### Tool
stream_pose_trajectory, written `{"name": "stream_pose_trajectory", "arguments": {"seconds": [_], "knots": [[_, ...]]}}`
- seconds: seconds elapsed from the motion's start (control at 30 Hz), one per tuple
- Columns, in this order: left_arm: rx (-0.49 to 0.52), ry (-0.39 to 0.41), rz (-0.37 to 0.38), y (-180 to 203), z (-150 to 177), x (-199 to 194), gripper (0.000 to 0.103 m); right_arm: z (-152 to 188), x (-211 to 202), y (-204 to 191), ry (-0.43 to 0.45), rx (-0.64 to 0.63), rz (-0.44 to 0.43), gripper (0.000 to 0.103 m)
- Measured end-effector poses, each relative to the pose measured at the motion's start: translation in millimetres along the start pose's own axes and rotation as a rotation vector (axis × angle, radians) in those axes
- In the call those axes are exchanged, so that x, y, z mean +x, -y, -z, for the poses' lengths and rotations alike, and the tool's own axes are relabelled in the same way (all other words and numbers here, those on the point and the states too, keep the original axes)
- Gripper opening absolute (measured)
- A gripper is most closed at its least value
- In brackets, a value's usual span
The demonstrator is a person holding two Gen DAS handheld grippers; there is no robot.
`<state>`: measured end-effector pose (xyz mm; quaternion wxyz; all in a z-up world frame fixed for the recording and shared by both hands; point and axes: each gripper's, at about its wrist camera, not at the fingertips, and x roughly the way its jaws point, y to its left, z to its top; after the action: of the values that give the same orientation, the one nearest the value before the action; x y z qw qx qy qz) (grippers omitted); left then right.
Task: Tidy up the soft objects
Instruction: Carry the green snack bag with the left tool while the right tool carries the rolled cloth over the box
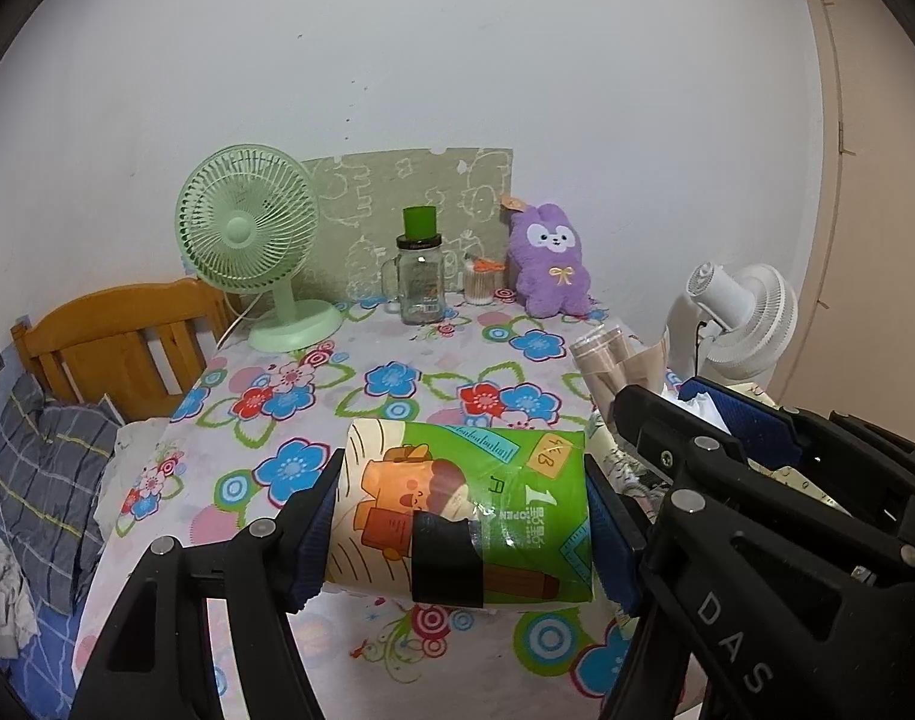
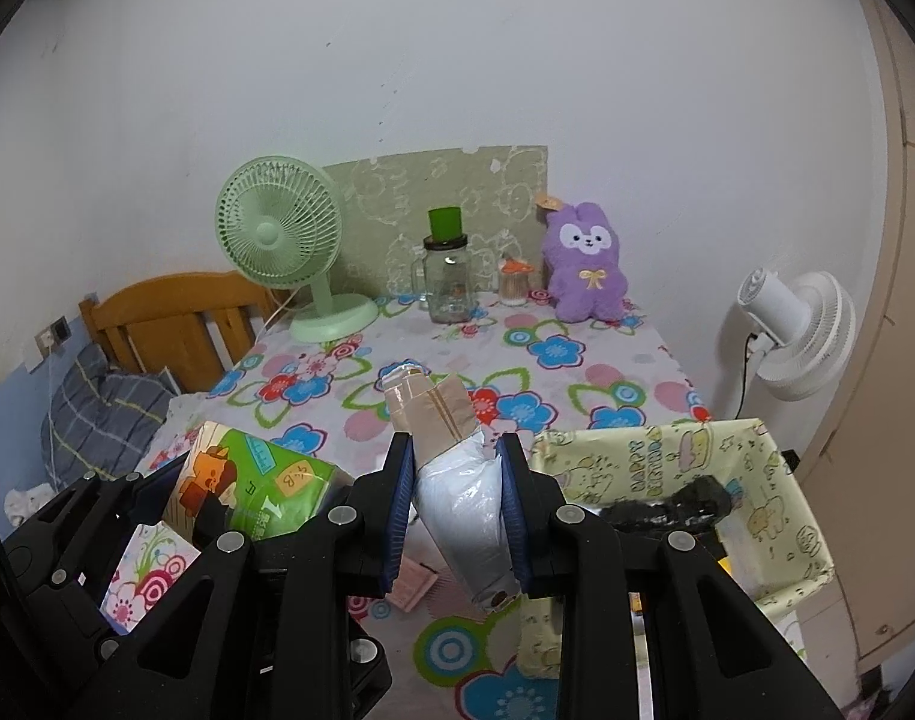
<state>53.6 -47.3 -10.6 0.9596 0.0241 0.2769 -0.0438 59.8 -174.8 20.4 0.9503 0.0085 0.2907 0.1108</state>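
My left gripper [image 1: 466,519] is shut on a green tissue pack [image 1: 457,510] with a cartoon print, held above the flowered tablecloth [image 1: 313,408]. Both blue pads press its ends. In the right wrist view the same pack [image 2: 259,486] shows at lower left. My right gripper [image 2: 454,510] is shut on a soft white and beige plastic packet [image 2: 457,480], squeezed between the pads and sticking up past them. In the left wrist view the right gripper [image 1: 715,420] is at right, with the packet's beige end [image 1: 613,366] showing above it. A purple plush bunny [image 2: 586,264] sits at the table's back.
A yellow paper-covered box [image 2: 685,456] with a dark object [image 2: 673,507] inside stands at the right. At the back stand a green fan [image 1: 247,240], a glass jar with green lid [image 1: 421,276] and a swab pot [image 1: 480,282]. A white fan [image 2: 799,336] is right, a bed [image 1: 67,420] left.
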Motion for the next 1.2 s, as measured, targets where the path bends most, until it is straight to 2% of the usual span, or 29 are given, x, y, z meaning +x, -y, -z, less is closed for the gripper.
{"name": "stream_pose_trajectory", "arguments": {"seconds": [0.9, 1.2], "knots": [[0.068, 0.025, 0.078, 69, -19, 21, 0.073, -8, -4, 71, 0.034, 0.048, 0.07, 0.031], [0.089, 0.011, 0.116, 90, -21, 32, 0.073, -6, -3, 95, 0.035, 0.068, 0.1, 0.031]]}}
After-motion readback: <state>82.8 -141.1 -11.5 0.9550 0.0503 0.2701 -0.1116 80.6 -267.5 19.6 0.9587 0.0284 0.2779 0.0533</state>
